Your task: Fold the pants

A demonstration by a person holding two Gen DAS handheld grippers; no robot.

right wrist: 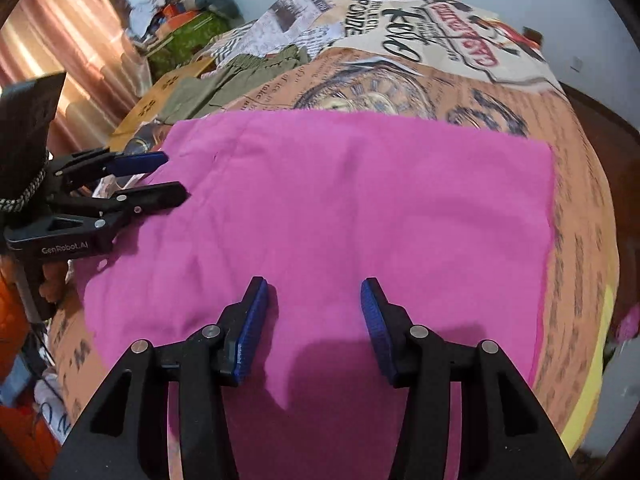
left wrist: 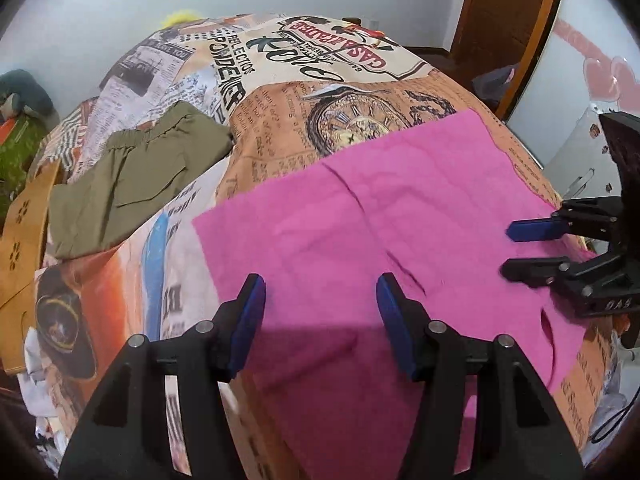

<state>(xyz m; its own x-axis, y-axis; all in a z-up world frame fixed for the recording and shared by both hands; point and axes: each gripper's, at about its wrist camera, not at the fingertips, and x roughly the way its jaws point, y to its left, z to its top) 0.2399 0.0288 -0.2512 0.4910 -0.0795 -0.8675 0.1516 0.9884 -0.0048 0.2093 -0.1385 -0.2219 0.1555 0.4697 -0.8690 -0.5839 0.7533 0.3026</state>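
Observation:
Pink pants (left wrist: 372, 216) lie flat on a bed with a newspaper-print cover (left wrist: 280, 120); they also show in the right wrist view (right wrist: 360, 200). My left gripper (left wrist: 320, 292) is open and empty, hovering just above the near left part of the pants. It shows from the side in the right wrist view (right wrist: 172, 176). My right gripper (right wrist: 314, 296) is open and empty above the near middle of the pants. It shows at the right edge in the left wrist view (left wrist: 516, 250).
Folded olive-green pants (left wrist: 132, 176) lie at the bed's far left, next to a brown cardboard piece (left wrist: 24, 232). A pile of clothes (right wrist: 188, 12) sits beyond. A wooden door (left wrist: 504, 20) and a white wall stand behind the bed.

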